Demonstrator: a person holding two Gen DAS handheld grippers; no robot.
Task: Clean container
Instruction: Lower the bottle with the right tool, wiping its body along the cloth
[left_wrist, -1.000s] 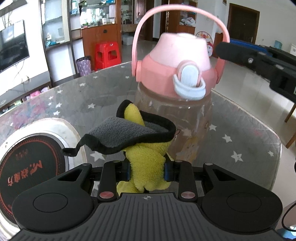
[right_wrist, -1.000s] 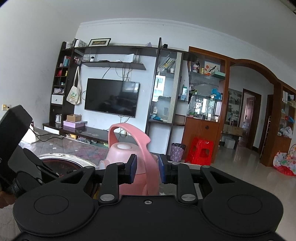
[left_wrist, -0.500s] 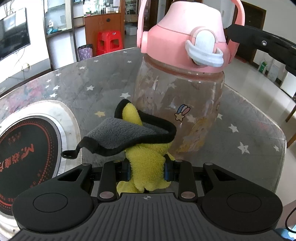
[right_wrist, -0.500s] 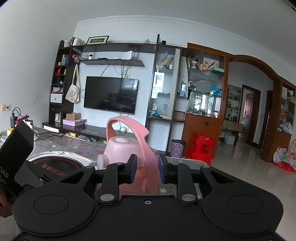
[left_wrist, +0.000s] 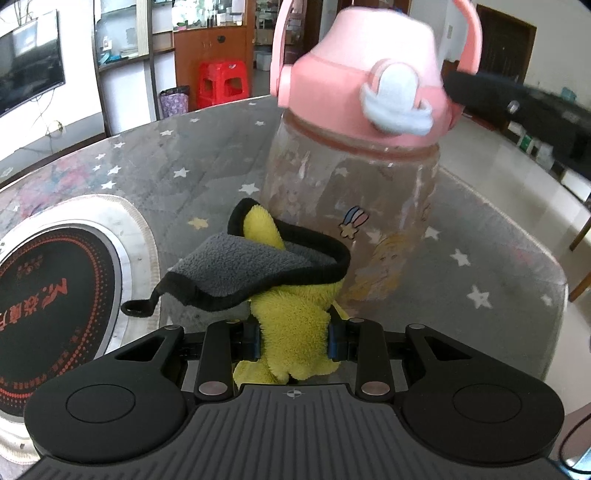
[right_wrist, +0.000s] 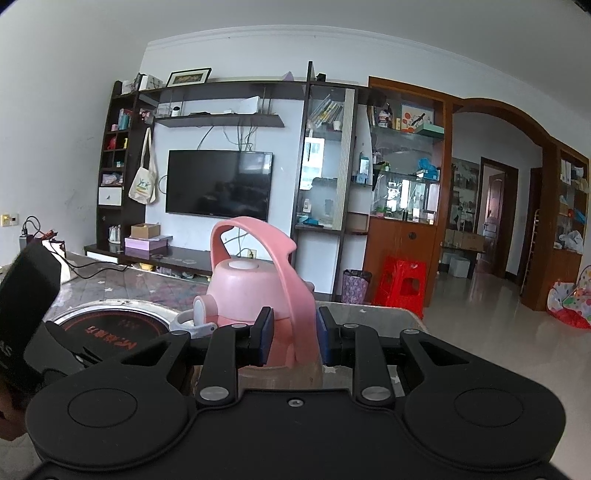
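Note:
A clear water bottle (left_wrist: 354, 206) with cartoon stickers, a pink lid (left_wrist: 369, 81) and a pink carry handle stands in front of me in the left wrist view. My left gripper (left_wrist: 293, 338) is shut on a yellow and grey cloth (left_wrist: 273, 273), whose folded top touches the bottle's lower left side. My right gripper (right_wrist: 293, 338) is shut on the pink handle (right_wrist: 291, 280) and holds the bottle from the other side. The right gripper's body shows at the upper right of the left wrist view (left_wrist: 524, 110).
The bottle is over a round glass-topped table (left_wrist: 498, 258) with a grey star-patterned cover. A black induction hob (left_wrist: 48, 306) is set into the table at the left. The table edge runs close on the right, with tiled floor beyond.
The bottle has come closer to the left gripper and tilted, and the cloth now sits against its lower side. The right gripper has risen a little with the handle.

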